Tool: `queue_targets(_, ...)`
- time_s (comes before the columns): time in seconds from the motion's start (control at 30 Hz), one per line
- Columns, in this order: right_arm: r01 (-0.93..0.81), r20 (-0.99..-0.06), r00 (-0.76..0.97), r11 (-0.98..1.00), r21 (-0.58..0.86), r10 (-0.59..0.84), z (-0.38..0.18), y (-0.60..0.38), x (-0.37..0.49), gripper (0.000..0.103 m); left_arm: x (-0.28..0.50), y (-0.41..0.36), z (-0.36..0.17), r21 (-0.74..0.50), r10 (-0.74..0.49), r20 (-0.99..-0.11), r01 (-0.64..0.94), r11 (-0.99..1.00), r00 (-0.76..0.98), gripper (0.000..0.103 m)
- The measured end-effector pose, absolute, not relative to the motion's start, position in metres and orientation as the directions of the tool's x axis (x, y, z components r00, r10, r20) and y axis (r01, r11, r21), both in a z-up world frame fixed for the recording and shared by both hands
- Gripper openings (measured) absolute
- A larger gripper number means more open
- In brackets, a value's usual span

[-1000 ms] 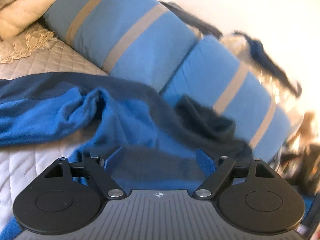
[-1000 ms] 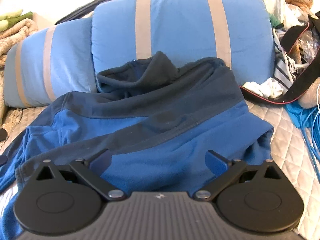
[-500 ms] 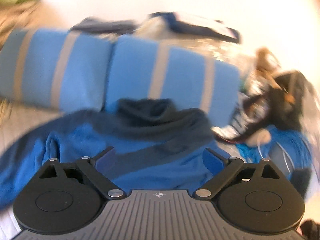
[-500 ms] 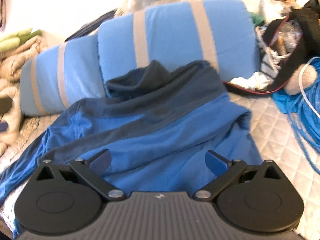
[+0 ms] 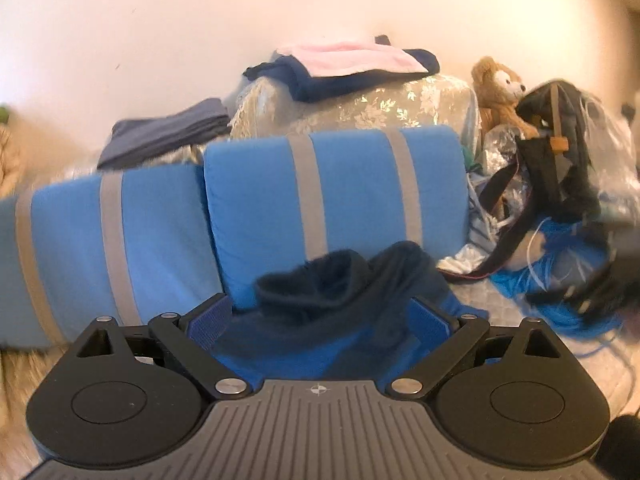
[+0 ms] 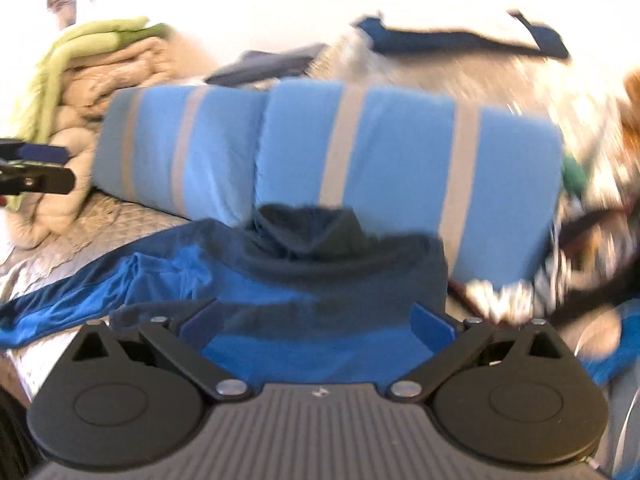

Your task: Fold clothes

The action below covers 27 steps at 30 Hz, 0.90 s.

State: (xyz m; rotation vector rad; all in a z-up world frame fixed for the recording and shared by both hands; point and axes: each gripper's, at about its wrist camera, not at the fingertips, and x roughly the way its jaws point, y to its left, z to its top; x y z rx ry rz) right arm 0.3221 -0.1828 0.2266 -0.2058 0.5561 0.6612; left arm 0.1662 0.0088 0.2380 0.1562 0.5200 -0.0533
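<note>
Both my tools are spread wide and pinch nothing: the left gripper (image 5: 320,314) and the right gripper (image 6: 316,318) each frame cloth that lies beyond their pads, not between them. The blue fleece top (image 6: 304,292) sprawls low in the frame on the quilted bedcover (image 6: 104,220), its dark collar (image 5: 332,280) bunched against the striped blue pillows (image 5: 336,188). One sleeve (image 6: 68,300) trails off toward the left edge. I judge the main risk is a lopsided fold: if I grab the bunched collar or only one layer, the body will drag and wrinkle. On the right, blue cable (image 5: 560,276) and a black bag (image 5: 560,160) sit close enough to snag.
</note>
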Motion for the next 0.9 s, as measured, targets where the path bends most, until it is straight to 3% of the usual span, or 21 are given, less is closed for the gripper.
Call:
queue_targets(0.17,-0.666,-0.548,0.674,0.728,-0.162,0.495,0.241,-0.180,0.372,0.103,0.203,0.029,0.222,0.221,0.041,-0.517,0.087,0.971,0.855,0.096)
queue_targets(0.4,-0.684,-0.564,0.682,0.681,-0.263,0.466,0.181,-0.153,0.446,0.101,0.276,0.069,0.138,0.300,0.118,-0.565,0.070,0.951,0.816,0.094)
queue_targets(0.7,-0.715,-0.589,0.680,0.571,-0.403,0.436,0.095,-0.089,0.529,0.094,0.360,0.094,0.045,0.288,0.072,-0.581,0.123,0.950,0.811,0.093)
queue_targets(0.77,-0.724,-0.597,0.675,0.547,-0.421,0.434,0.082,-0.078,0.543,0.092,0.377,0.097,0.029,0.297,0.064,-0.589,0.142,0.944,0.805,0.089)
queue_targets(0.9,-0.741,-0.618,0.660,0.507,-0.441,0.427,0.064,-0.065,0.567,0.083,0.396,0.099,0.015,0.273,0.007,-0.594,0.193,0.942,0.804,0.087)
